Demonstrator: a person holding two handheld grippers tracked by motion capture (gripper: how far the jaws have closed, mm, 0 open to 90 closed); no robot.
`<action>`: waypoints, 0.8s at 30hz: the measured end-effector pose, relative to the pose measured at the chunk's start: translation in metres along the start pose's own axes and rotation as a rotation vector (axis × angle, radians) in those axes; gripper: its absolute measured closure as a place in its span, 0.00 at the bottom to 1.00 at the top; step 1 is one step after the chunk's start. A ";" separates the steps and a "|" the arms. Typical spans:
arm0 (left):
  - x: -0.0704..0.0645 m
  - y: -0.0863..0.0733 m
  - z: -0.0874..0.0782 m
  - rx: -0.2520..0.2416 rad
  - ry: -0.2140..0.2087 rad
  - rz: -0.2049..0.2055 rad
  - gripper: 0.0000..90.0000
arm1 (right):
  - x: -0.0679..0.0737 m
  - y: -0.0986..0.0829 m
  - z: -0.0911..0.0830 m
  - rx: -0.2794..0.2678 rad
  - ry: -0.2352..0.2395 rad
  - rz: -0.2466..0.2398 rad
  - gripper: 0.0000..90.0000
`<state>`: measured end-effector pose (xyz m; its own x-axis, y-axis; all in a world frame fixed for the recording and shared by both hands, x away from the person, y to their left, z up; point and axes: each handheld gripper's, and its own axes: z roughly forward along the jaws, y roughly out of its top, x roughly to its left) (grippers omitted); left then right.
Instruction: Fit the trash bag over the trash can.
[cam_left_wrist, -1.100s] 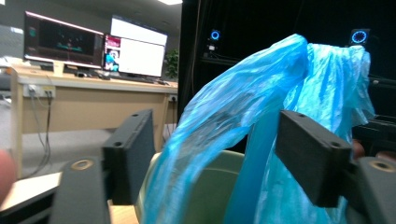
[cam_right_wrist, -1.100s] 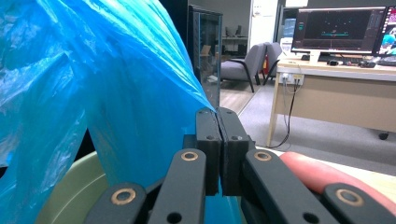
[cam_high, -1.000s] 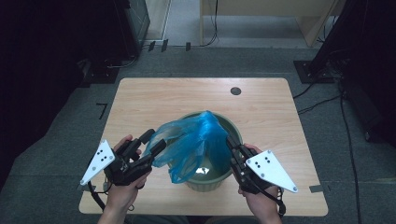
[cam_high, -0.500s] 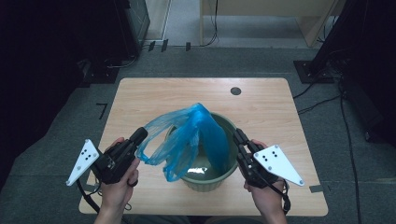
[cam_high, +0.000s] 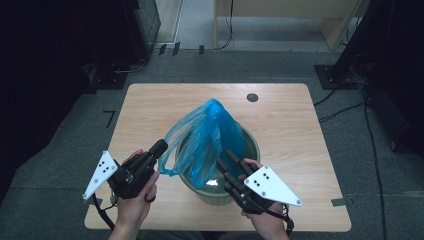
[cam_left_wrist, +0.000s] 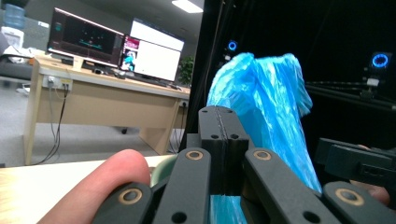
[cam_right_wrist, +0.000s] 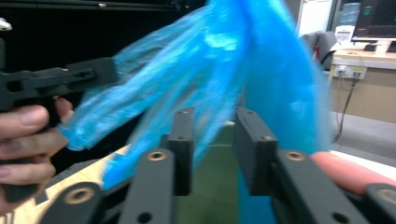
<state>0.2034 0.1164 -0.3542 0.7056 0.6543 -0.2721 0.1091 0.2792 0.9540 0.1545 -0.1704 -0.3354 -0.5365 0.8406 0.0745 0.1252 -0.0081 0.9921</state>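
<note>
a: left gripper (cam_high: 161, 146)?
b: fingers pressed together on an edge of the blue bag (cam_high: 212, 135).
a: right gripper (cam_high: 226, 159)?
b: fingers apart, at the bag, gripping nothing.
a: bag?
b: in the green bin (cam_high: 250, 145) on the tabletop (cam_high: 290, 125), long axis upright, peak upward.

I am viewing a wooden table (cam_high: 150, 107) carrying a green bin (cam_high: 252, 145) near its front edge. A blue plastic bag (cam_high: 215, 135) is standing up out of the bin, peaking above it. My left gripper (cam_high: 161, 146) is pinching the bag's left edge. My right gripper (cam_high: 225, 159) is reaching over the bin's rim, against the bag.
</note>
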 end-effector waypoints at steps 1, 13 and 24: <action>-0.001 -0.001 0.001 0.002 -0.007 0.001 1.00 | 0.000 0.000 0.001 -0.001 0.005 0.010 0.66; -0.007 -0.005 0.004 0.016 -0.034 0.023 1.00 | -0.009 -0.007 0.013 0.064 -0.104 0.120 1.00; 0.024 0.020 -0.021 -0.072 0.047 -0.036 1.00 | -0.048 0.007 -0.018 -0.040 -0.285 0.038 1.00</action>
<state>0.2080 0.1524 -0.3443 0.6681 0.6747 -0.3137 0.0824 0.3519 0.9324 0.1662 -0.2206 -0.3307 -0.2751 0.9576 0.0859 0.1050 -0.0588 0.9927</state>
